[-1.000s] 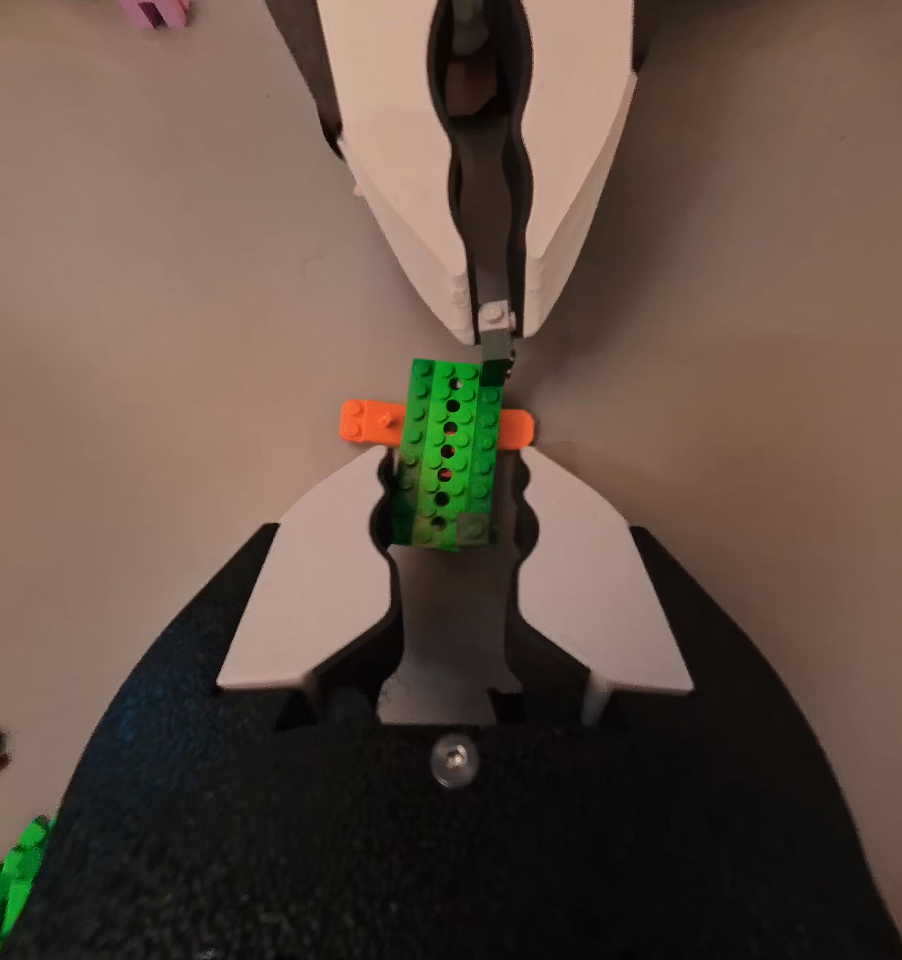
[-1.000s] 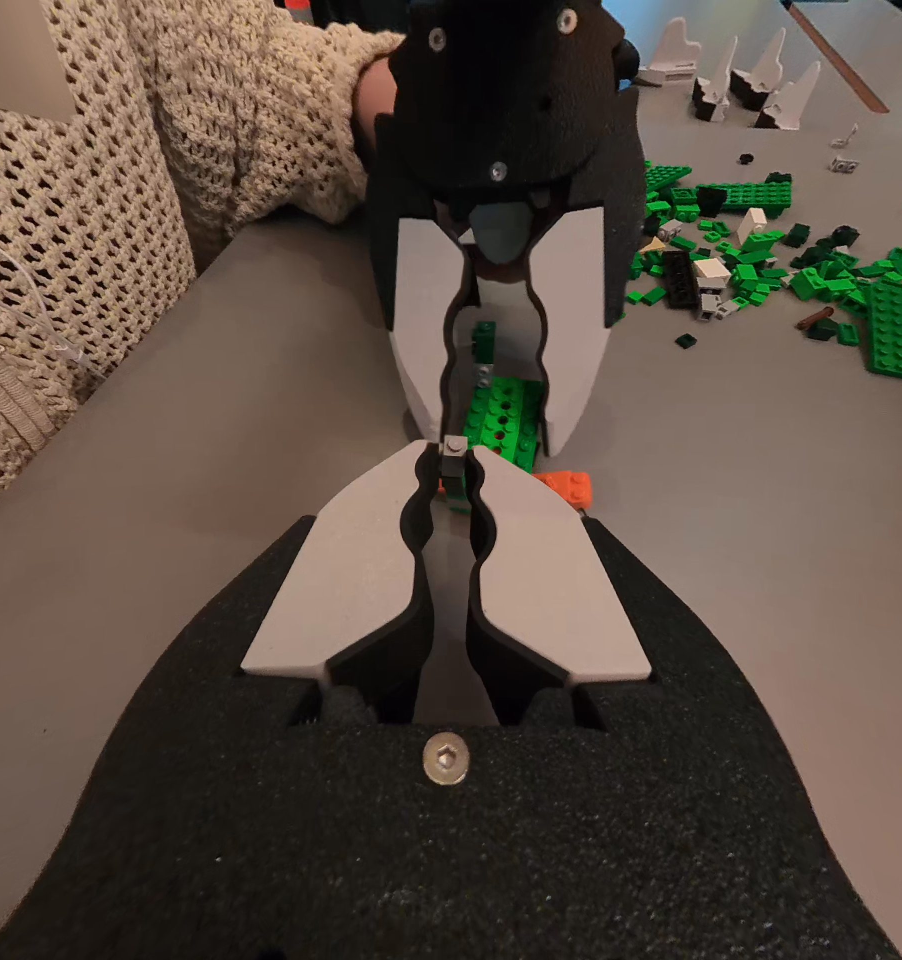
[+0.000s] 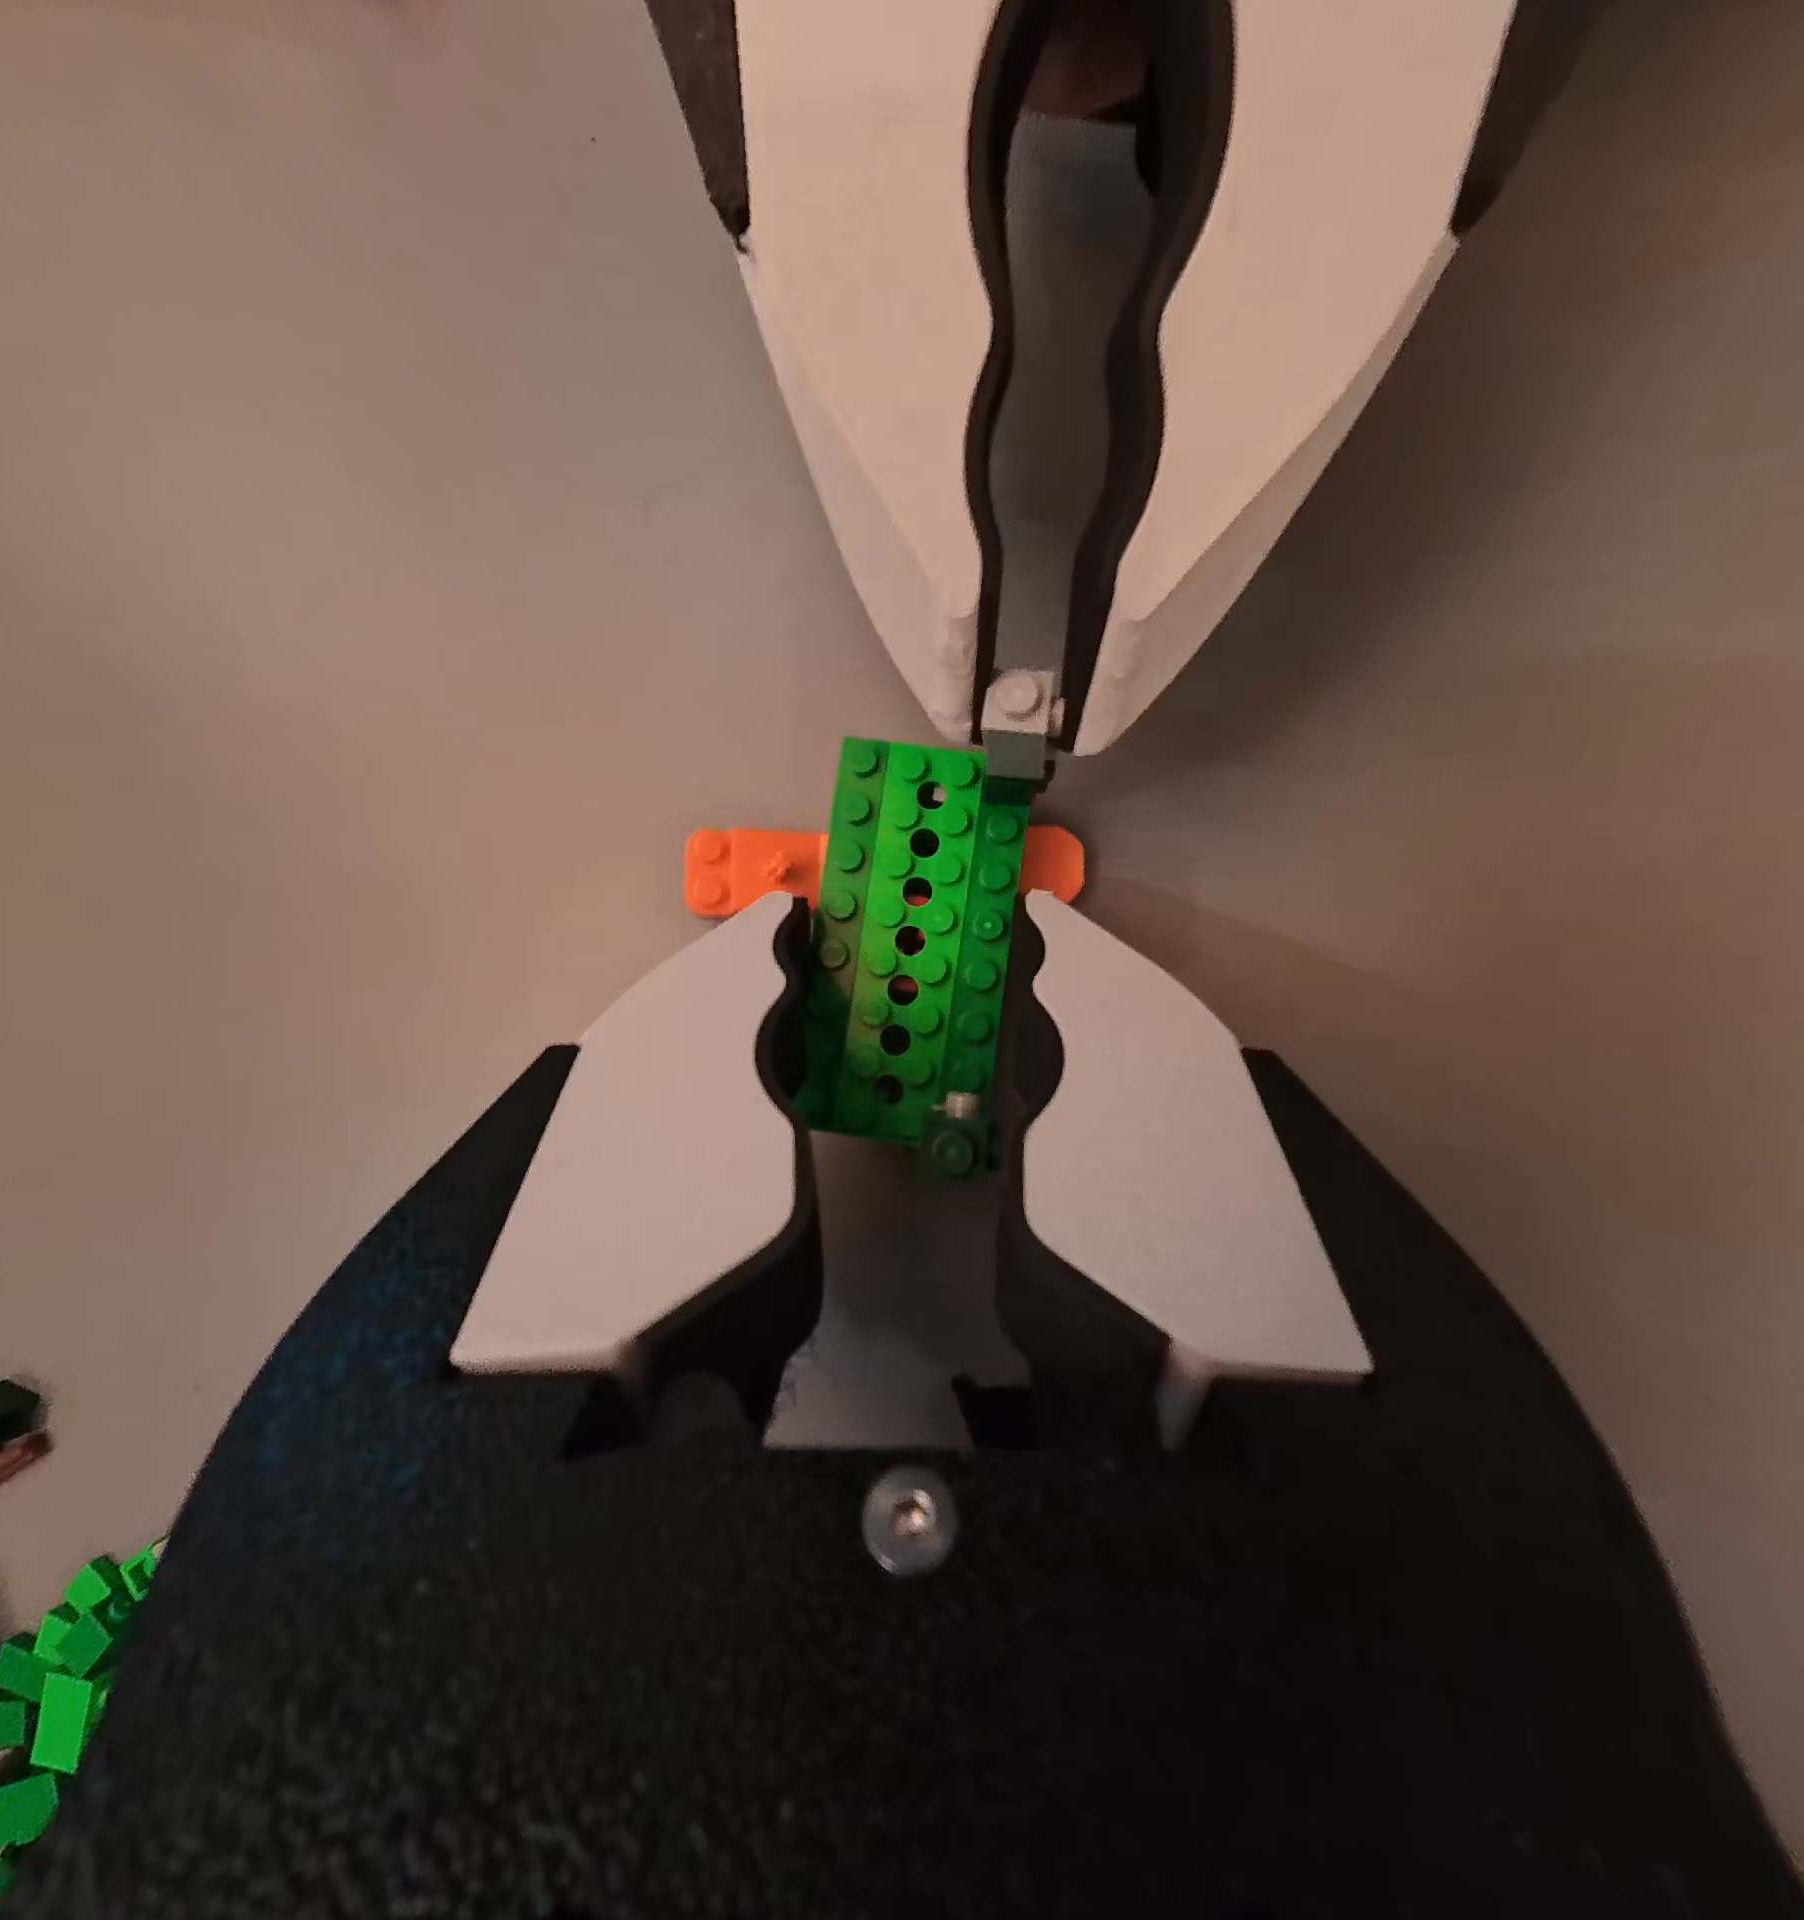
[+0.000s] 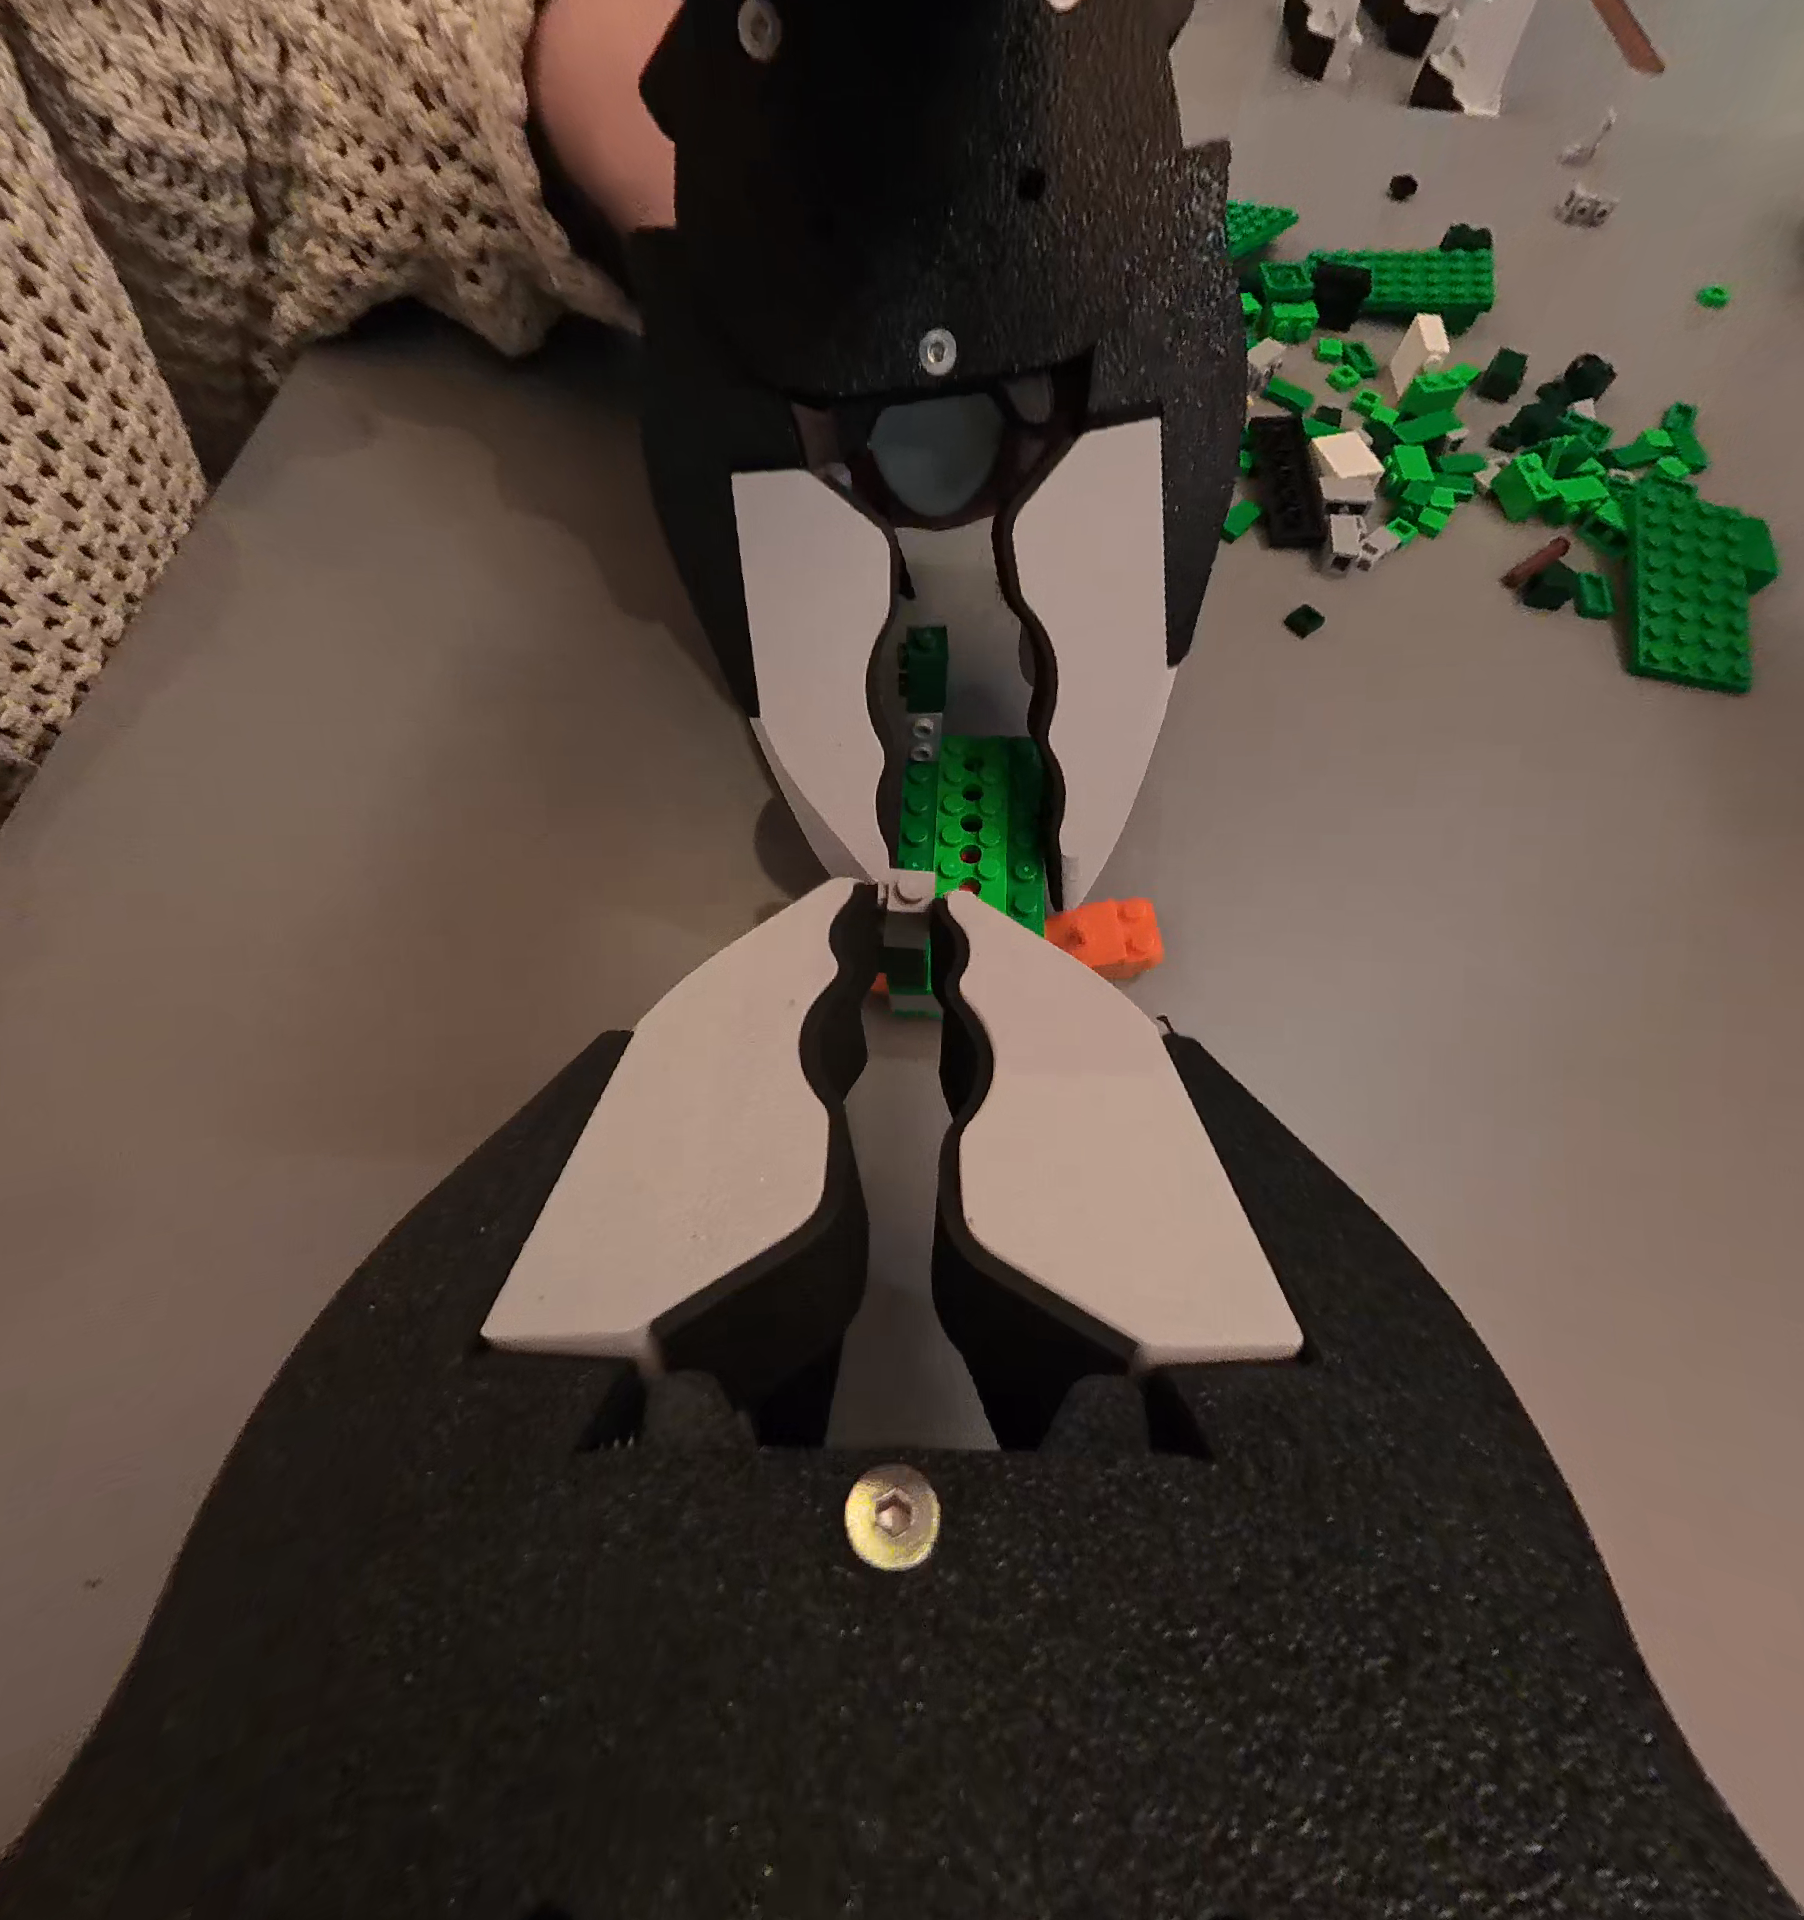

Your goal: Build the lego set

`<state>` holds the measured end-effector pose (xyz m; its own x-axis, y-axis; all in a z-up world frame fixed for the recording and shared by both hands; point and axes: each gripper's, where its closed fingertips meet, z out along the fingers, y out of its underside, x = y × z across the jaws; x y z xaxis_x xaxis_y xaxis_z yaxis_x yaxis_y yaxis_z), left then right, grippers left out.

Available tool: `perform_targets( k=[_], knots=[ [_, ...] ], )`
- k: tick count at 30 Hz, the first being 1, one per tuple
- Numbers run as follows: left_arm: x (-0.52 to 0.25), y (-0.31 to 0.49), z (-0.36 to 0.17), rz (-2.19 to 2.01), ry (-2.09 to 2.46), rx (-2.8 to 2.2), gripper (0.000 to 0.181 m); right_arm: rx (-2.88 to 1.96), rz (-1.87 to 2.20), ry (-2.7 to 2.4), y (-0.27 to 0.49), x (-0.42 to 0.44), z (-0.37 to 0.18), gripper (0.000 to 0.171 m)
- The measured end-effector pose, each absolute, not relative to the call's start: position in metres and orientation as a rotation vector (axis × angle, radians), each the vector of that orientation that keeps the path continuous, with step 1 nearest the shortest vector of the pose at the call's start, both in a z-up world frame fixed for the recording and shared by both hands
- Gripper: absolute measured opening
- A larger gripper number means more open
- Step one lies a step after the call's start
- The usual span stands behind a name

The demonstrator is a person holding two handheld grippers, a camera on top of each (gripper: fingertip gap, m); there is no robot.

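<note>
I work at a plain grey table (image 4: 1397,987) that suggests a lab bench: spare gripper fingers (image 4: 1438,52) stand at its far edge beyond loose green bricks (image 4: 1500,457).

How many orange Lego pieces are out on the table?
1 visible: the orange piece lies crosswise under the green plate assembly, both ends poking out. Others may be hidden behind the grippers.
</note>
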<state>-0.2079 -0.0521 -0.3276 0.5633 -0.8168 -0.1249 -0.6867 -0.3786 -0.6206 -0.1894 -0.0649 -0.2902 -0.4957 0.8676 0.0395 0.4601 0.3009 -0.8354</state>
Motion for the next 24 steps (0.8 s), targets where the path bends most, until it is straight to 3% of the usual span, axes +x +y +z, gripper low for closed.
perform_targets(
  k=[20,24],
  knots=[
    [-0.2057,-0.0515,-0.3266,-0.306,1.190,-2.164,0.036,-1.156,1.145,-2.072,-0.0666,-0.1891,-0.2895,0.012],
    [-0.2056,-0.0515,-0.3266,-0.301,1.193,-2.163,0.036,-1.145,1.145,-2.075,-0.0675,-0.1887,-0.2875,0.020]
  ],
)
